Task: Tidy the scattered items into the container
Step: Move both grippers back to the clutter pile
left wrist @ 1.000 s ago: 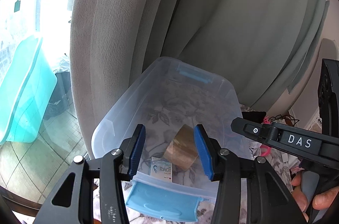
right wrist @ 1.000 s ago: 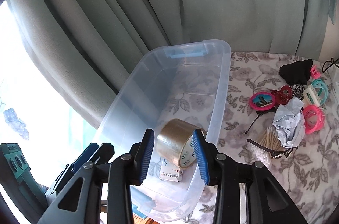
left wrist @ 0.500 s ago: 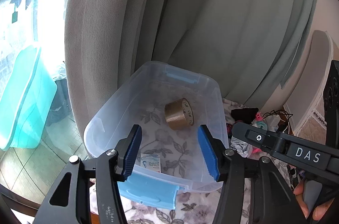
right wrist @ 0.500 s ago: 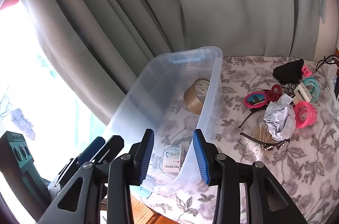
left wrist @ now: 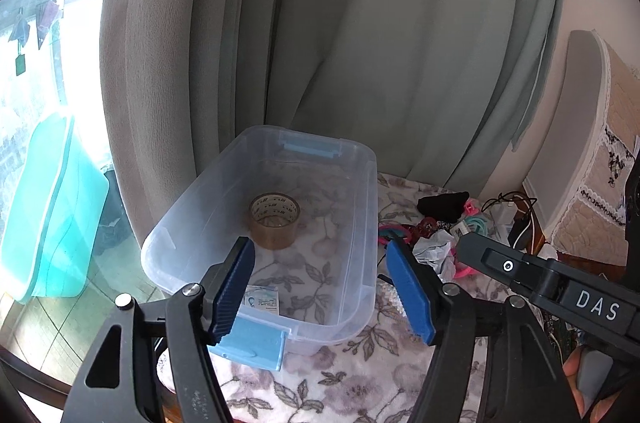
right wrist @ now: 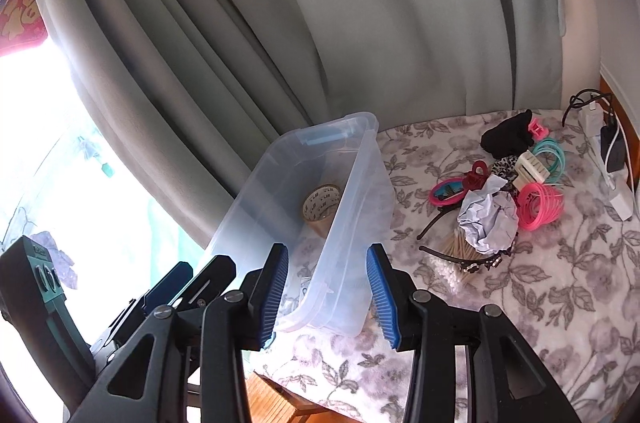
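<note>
Container (right wrist: 362,183), tape roll (left wrist: 275,221) inside, clutter (right wrist: 500,199) beside

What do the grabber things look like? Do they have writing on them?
Both grabbers are black plastic with silver screws. The left gripper and right gripper each have two fingers lined with ridged blue pads. In the left view, the right one's black side reads "DAS" in white letters, beside a small white ring.

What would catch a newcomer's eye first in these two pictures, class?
The clear plastic bin on the flowered cloth stands out first, with a roll of brown tape lying flat on its floor and a small white box at its near end. To the bin's right in the right wrist view lies a bright heap: crumpled paper, pink rings and cotton swabs.
</note>
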`<state>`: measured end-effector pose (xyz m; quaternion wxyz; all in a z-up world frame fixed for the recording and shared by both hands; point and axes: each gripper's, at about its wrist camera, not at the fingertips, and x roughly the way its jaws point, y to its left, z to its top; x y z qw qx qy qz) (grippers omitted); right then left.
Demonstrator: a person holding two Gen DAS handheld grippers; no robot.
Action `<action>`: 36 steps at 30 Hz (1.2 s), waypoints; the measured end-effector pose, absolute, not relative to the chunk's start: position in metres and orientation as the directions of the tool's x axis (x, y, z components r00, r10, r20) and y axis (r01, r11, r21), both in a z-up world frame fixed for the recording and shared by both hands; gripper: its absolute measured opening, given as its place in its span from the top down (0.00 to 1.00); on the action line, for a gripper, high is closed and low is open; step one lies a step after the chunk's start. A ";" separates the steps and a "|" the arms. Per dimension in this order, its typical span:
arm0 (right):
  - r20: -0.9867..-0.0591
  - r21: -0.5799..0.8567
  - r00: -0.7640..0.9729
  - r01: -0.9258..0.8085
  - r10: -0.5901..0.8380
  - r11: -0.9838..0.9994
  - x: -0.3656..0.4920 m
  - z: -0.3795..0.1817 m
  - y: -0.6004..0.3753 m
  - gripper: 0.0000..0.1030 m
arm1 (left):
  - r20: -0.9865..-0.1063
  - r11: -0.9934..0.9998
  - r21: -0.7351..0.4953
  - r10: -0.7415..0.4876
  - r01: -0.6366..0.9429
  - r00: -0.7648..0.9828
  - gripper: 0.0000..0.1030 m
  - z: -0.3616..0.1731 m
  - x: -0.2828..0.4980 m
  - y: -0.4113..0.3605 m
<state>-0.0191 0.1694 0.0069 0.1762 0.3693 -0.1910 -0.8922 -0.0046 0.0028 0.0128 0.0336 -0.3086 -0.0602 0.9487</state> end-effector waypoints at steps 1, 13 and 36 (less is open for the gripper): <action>-0.587 0.476 -0.671 0.167 -0.453 -0.864 -0.017 0.008 0.175 0.56 | -0.579 -0.991 -0.131 0.102 -0.031 -0.809 0.33 0.016 -0.002 0.007; -0.517 0.508 -0.760 0.098 -0.394 -0.856 0.005 0.015 0.244 0.47 | -0.602 -0.994 -0.050 0.109 -0.099 -0.791 0.30 0.021 -0.001 0.075; -0.631 0.541 -0.752 -0.253 -0.189 -0.802 -0.020 -0.096 0.373 0.20 | -0.737 -0.963 0.101 0.096 -0.249 -0.669 0.30 -0.074 -0.055 0.182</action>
